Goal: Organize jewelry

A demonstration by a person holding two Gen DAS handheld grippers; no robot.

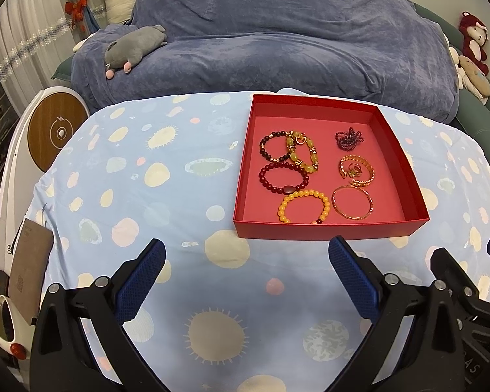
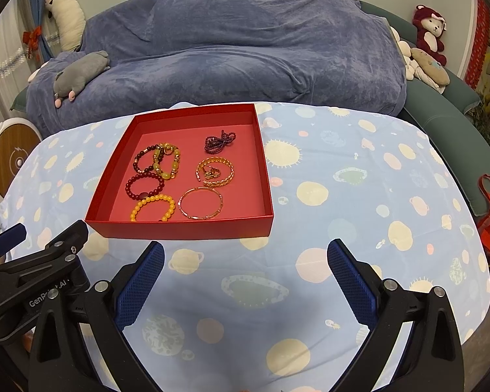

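Both claws hovering spread wide, empty, over table near edge: left gripper [image 1: 246,261], right gripper [image 2: 245,261]. Red tray [image 1: 330,228] sitting toward table far edge, holding bracelets; yellow bead bracelet [image 1: 303,205] lying by tray near wall. Judging: approaching from above, pinching single strand, avoiding neighbouring gold bangle [image 1: 352,202].

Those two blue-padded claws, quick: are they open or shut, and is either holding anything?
Left gripper: open, holding nothing, above the planet-print blue cloth.
Right gripper: open, holding nothing; the jewelry lies in the shallow red cardboard box.

Planet-print tablecloth [image 1: 179,196] on table; red box [image 1: 245,176] on it.
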